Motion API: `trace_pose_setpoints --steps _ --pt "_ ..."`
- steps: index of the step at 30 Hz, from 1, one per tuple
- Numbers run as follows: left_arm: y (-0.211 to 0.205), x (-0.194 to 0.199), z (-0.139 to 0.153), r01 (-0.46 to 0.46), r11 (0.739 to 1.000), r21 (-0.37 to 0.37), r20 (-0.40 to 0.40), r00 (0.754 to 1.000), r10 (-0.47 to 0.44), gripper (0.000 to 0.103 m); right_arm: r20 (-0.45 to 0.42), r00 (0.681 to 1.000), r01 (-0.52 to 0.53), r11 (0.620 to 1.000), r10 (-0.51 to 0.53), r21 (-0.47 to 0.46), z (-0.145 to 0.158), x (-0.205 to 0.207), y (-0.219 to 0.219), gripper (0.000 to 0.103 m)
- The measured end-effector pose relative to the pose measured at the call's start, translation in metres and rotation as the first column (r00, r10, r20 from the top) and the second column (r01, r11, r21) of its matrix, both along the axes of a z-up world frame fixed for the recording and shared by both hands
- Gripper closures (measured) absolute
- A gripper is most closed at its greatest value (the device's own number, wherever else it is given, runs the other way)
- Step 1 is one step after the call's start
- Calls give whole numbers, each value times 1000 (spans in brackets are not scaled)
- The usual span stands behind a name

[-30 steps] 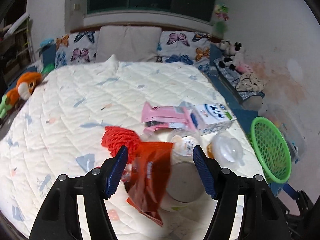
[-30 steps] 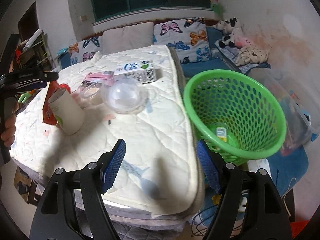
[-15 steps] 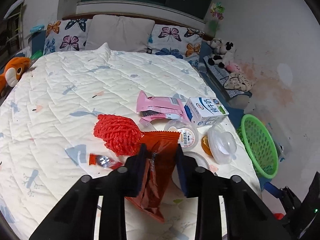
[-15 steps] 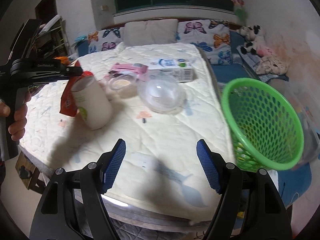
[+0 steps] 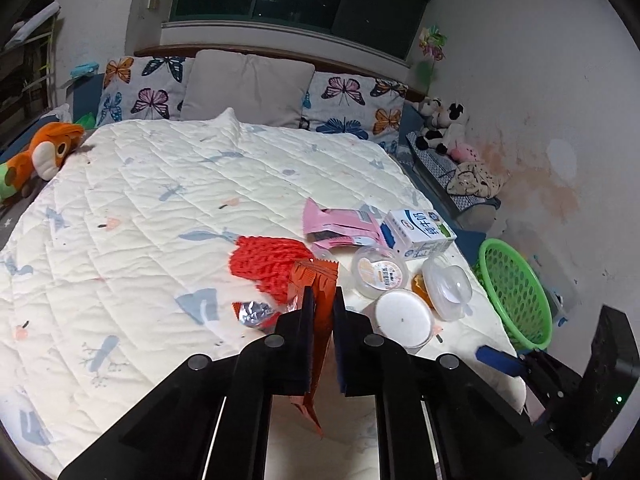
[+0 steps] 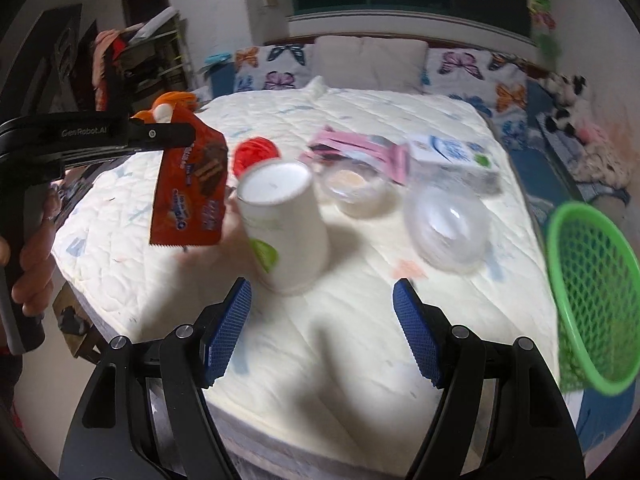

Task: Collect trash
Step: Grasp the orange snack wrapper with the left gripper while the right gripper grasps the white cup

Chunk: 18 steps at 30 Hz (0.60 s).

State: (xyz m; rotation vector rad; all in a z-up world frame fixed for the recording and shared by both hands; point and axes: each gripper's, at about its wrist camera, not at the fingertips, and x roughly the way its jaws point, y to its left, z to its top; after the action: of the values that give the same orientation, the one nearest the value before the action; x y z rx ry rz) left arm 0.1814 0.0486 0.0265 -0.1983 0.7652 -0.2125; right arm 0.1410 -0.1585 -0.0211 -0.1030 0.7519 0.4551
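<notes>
Progress: so far one piece is in hand, an orange snack wrapper (image 6: 190, 188), lifted clear of the bed (image 5: 132, 216); nearly all the rest is yet to be collected.
Left gripper (image 5: 321, 300): its jaws have just been closing and are now clenched on the wrapper's upper edge, the foil pinched flat between them.
Right gripper (image 6: 322, 328): jaws released and wide, nothing between them; the paper cup (image 6: 286, 224) stands just ahead of them.
Wrapper's axis: long axis close to vertical, hanging below the left jaws, printed face towards the right wrist camera, serrated bottom edge lowest.
Left on the bed: ahead of the left jaws lie a red mesh net (image 5: 266, 266), a small foil wrapper (image 5: 252, 314), pink packets (image 5: 340, 226), a milk carton (image 5: 418, 234), a pudding cup (image 5: 380, 276) and a clear dome lid (image 5: 446, 292).
Destination: judging by the task, the green basket (image 6: 588, 296), off the bed's edge, right of the right jaws.
</notes>
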Motion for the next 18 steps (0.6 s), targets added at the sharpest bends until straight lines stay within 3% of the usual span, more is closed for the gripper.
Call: trace_pose_setpoints --steps 12,15,18 --pt "20 -12 12 -11 1000 3 31 999 11 99 24 998 -57 997 59 -51 8 42 52 37" --pt "22 -15 15 -6 1000 -7 32 999 6 99 10 999 -52 996 53 -65 3 47 54 47" --pt "21 -17 17 2 1000 -15 34 999 -2 99 9 998 -54 996 55 -65 3 46 52 48"
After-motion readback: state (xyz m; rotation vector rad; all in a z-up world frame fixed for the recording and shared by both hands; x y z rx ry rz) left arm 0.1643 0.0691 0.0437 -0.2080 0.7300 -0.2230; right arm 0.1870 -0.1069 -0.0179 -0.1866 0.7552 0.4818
